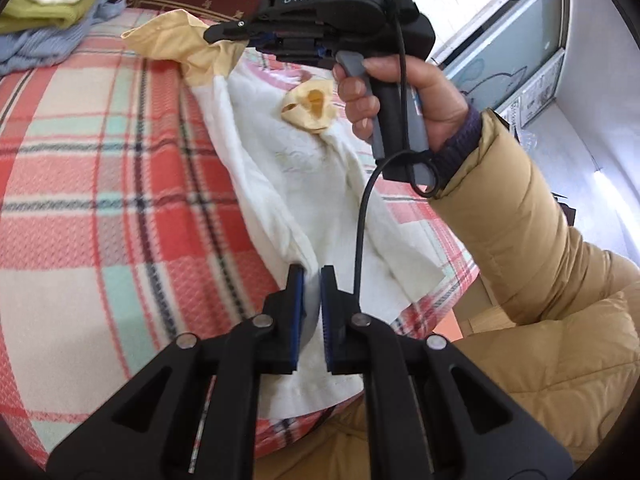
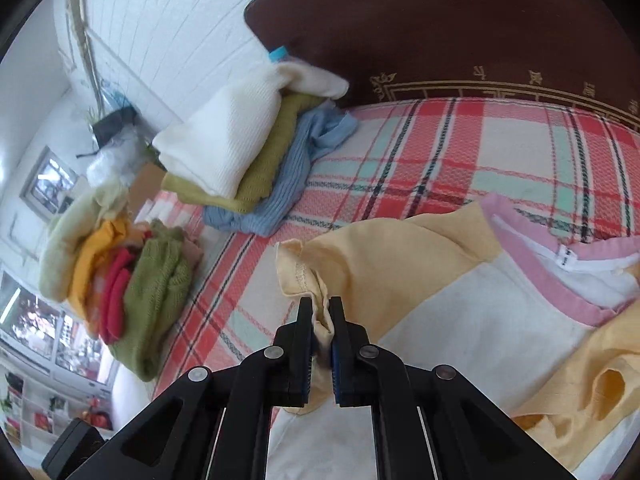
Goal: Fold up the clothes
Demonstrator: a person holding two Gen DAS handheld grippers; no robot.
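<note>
T-shirt (image 1: 308,168) is spread on the plaid bed (image 1: 100,160), my left gripper (image 1: 311,280) clamped on its white hem and right gripper (image 2: 321,312) pinching the yellow sleeve (image 2: 360,256), so I'd keep it taut and fold evenly, clear of the folded stack (image 2: 240,152) beyond

The letters "DAS" are being shown in pale capitals on the black body of the right gripper (image 1: 224,32), seen ahead of the left one. A small tag (image 2: 565,257) inside the shirt's pink collar is being shown too, its print too small to be read.
</note>
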